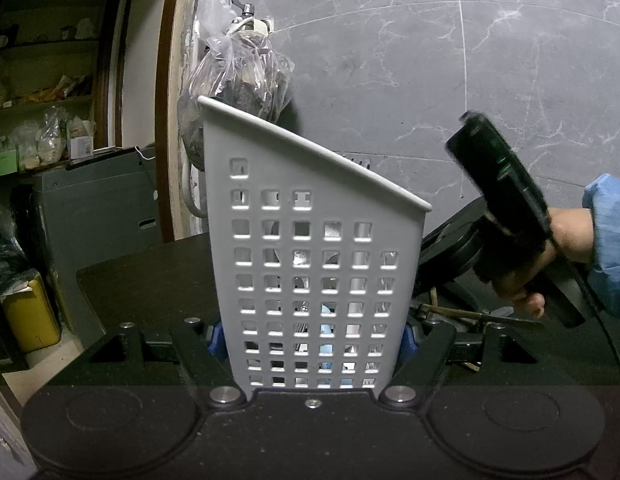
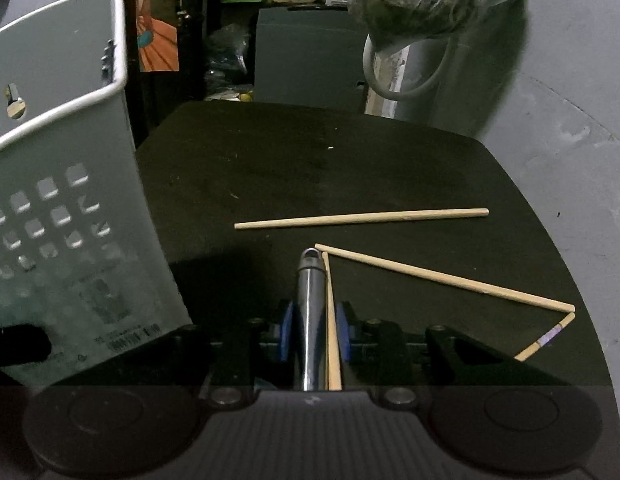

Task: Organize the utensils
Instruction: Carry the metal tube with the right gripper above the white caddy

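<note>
Left tongs [image 1: 311, 334] grip caddy [image 1: 310, 240], right tongs [image 2: 314, 338] clamp metal handle [image 2: 310, 320] w/ chopstick [image 2: 333, 336]; dark table [image 2: 310, 160], marble wall [image 1: 429, 60].

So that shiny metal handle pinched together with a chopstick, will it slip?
Quite possibly. The metal handle looks polished and rounded, so it may slide or twist between the right gripper pads. The chopstick wedged beside it probably makes the grip uneven. It looks stiff, and likely heavier than the wooden stick.

White perforated caddy [image 1: 313, 280] tilted, clamped in your left tool [image 1: 311, 340]; steel handle [image 2: 310, 320] plus chopstick [image 2: 333, 340] in right tool [image 2: 315, 336]; three chopsticks [image 2: 361, 218] loose, frame centre-right.
</note>
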The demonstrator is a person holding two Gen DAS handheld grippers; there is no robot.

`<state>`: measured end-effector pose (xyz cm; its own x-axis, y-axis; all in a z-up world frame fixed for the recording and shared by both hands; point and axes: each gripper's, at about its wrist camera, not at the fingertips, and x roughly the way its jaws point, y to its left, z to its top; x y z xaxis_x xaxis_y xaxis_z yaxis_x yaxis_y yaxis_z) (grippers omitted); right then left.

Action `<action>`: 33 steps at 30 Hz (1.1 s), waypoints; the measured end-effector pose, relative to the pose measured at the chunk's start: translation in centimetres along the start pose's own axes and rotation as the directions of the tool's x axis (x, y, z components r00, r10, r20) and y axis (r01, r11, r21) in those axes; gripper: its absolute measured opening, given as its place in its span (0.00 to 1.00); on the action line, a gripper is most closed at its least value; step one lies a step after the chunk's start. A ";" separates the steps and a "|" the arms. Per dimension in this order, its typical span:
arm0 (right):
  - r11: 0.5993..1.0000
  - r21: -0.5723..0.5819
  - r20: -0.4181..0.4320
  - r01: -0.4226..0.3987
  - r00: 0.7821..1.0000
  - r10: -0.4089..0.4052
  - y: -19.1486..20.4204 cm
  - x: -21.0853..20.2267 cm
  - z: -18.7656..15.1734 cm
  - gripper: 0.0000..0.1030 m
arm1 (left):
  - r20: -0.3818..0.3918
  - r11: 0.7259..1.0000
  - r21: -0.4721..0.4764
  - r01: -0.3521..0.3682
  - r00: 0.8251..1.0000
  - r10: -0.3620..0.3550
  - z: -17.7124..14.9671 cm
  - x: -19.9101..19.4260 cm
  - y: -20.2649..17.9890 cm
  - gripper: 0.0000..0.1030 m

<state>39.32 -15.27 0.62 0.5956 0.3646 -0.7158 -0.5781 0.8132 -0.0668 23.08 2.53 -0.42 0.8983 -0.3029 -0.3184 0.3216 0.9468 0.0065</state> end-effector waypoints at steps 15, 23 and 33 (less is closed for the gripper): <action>0.974 0.179 0.359 -0.139 0.931 0.067 -3.5 -7.4 -3.4 0.19 | -0.001 1.000 0.000 0.001 1.000 -0.001 0.1 0.2 0.0 0.74; 0.969 0.196 0.506 -0.148 0.862 0.030 -4.2 -11.0 -4.9 0.19 | -0.001 1.000 -0.001 0.000 1.000 0.000 0.1 0.2 0.0 0.74; 0.972 0.195 0.619 -0.128 0.785 -0.021 -3.1 -15.2 -4.7 0.19 | -0.003 1.000 -0.007 -0.006 1.000 0.006 0.0 0.2 -0.1 0.74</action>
<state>29.49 -25.47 8.47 0.8249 0.5499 -0.1306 -0.5294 0.8327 0.1624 23.22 2.39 -0.52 0.8993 -0.2973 -0.3208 0.3144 0.9493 0.0015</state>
